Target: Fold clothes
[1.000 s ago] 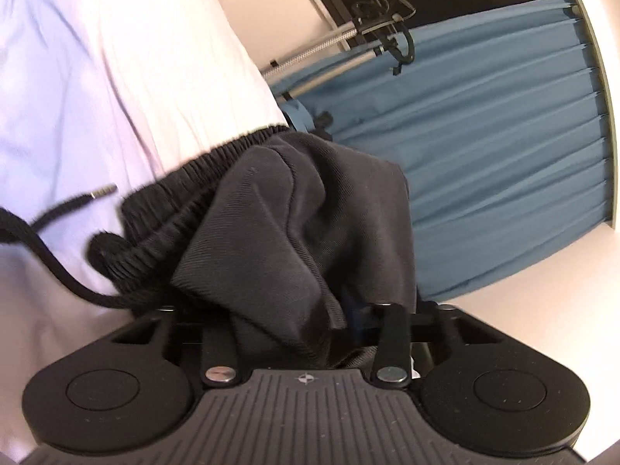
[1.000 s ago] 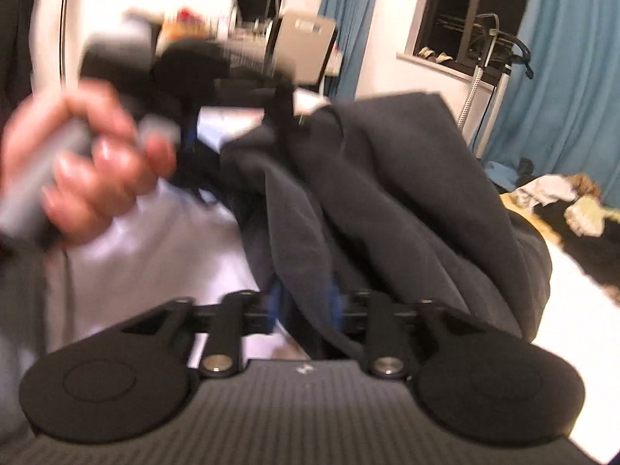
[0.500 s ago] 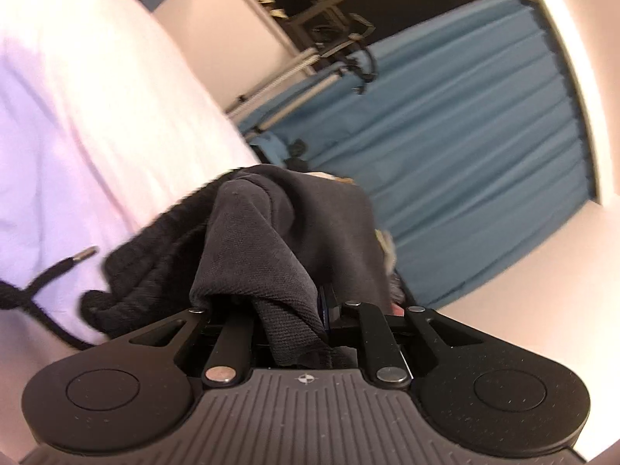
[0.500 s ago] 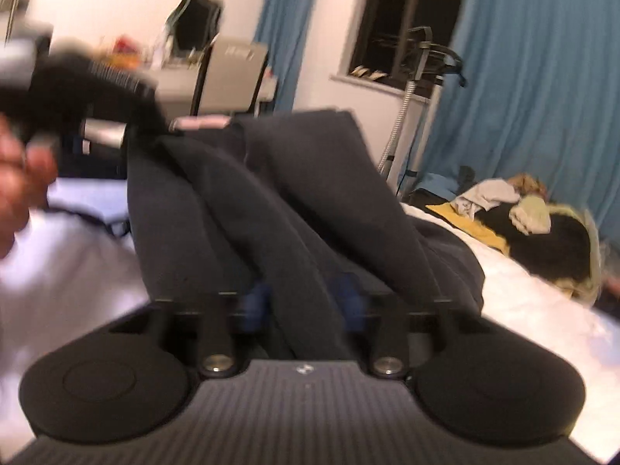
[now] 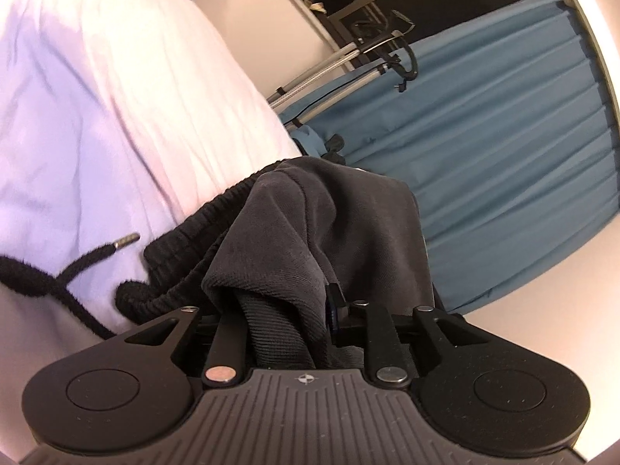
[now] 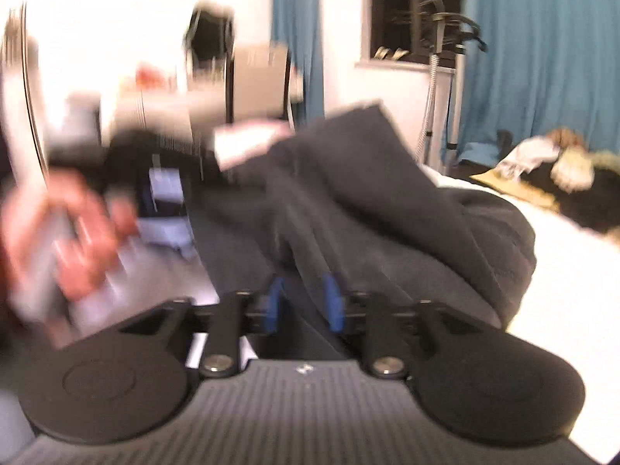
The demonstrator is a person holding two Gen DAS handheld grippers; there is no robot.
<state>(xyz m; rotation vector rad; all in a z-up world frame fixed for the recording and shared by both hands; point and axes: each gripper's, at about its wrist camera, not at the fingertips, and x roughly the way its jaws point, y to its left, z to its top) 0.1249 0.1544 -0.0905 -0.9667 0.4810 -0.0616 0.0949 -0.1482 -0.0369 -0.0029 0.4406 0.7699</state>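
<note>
My left gripper point(image 5: 286, 310) and right gripper point(image 6: 302, 302) both have dark pants point(image 5: 333, 224) between opening jaws; through blur, the pads seem still pressing cloth.

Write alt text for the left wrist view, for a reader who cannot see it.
The left gripper has a bunched fold of dark grey garment between its opening jaws, over a white bedsheet. The ribbed black waistband and its drawstring lie on the sheet at left; a blue curtain hangs behind.
</note>
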